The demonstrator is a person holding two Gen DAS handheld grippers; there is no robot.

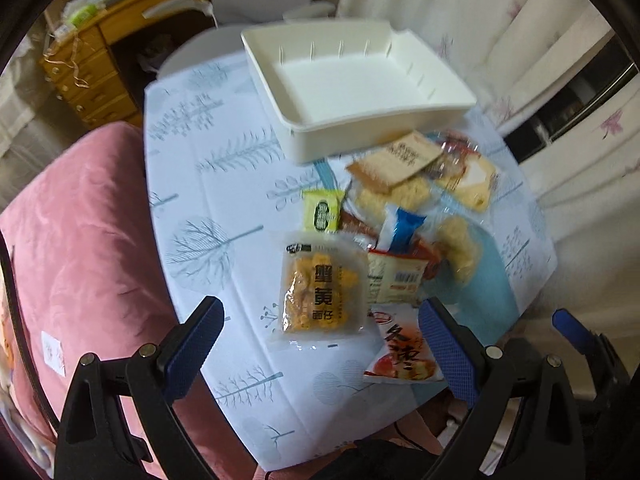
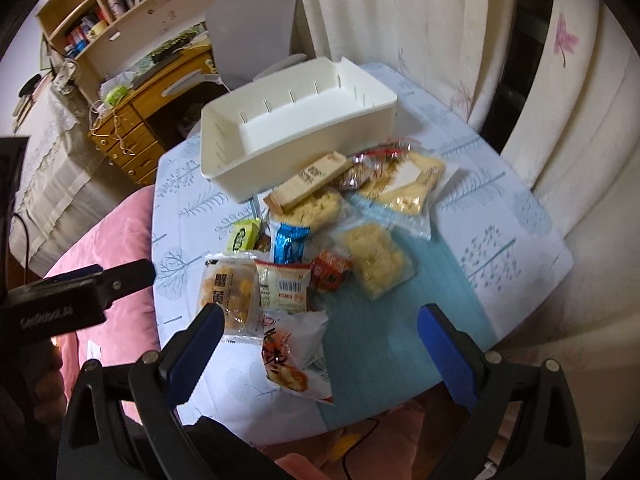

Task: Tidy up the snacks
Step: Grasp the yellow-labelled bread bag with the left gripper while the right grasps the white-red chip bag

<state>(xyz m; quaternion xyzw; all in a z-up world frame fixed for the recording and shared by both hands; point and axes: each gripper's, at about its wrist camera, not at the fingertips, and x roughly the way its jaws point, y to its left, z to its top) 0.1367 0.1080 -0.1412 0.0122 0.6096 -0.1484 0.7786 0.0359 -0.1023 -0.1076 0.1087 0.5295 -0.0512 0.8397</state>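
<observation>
An empty white bin (image 1: 352, 92) stands at the far side of the small table; it also shows in the right wrist view (image 2: 288, 128). A pile of snack packets lies in front of it: a clear packet of orange snacks (image 1: 320, 292) (image 2: 230, 292), a small green packet (image 1: 323, 210) (image 2: 243, 235), a blue-and-white packet (image 1: 400, 228) (image 2: 289, 242), a red-and-white packet (image 1: 404, 352) (image 2: 292, 356), and a brown card-wrapped pack (image 1: 400, 160) (image 2: 312, 180). My left gripper (image 1: 320, 344) is open and empty above the orange packet. My right gripper (image 2: 320, 344) is open and empty above the red-and-white packet.
The table carries a pale blue tree-print cloth (image 1: 208, 184) (image 2: 500, 240). A pink cushion (image 1: 80, 232) sits at the left. A wooden desk (image 2: 132, 120) and grey chair (image 2: 256, 20) stand behind. Curtains (image 2: 440, 40) hang at the right.
</observation>
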